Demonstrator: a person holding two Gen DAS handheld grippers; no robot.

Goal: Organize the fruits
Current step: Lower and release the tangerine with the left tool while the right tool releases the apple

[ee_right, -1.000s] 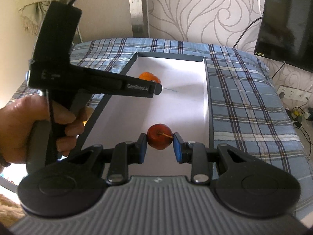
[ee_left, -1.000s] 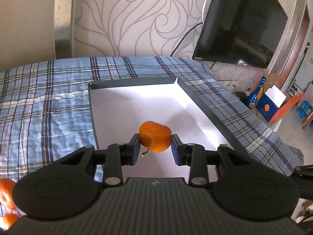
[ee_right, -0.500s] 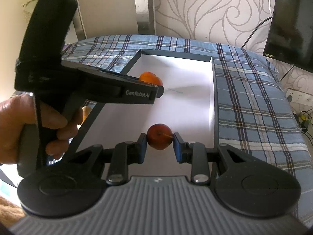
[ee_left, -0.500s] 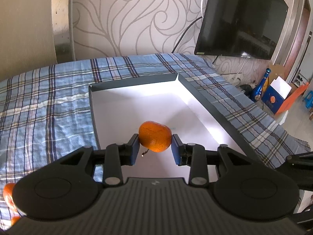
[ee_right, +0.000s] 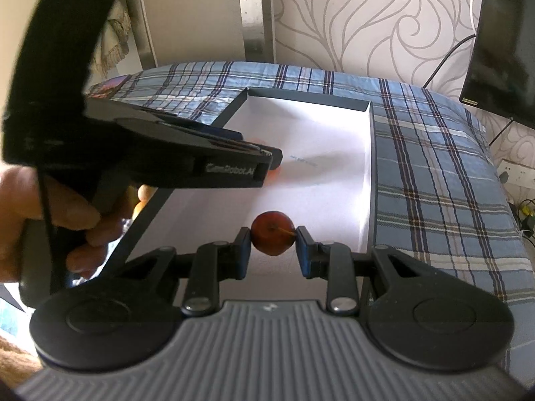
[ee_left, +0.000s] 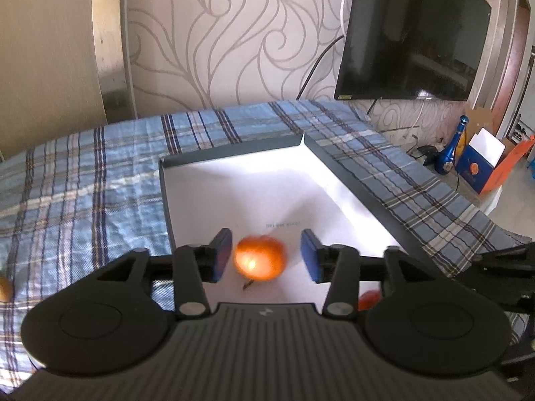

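A counter covered by a blue plaid cloth carries everything. On the cloth lies a shallow dark-rimmed tray with a white floor, its far corner pointing toward the patterned wall. In the left wrist view an orange mandarin appears over the tray's white floor, blurred, so whether it touches the floor cannot be told. At the far left edge of that view, part of another orange fruit sits on the cloth, well apart from the tray. In the right wrist view the cloth runs along the tray's right rim.
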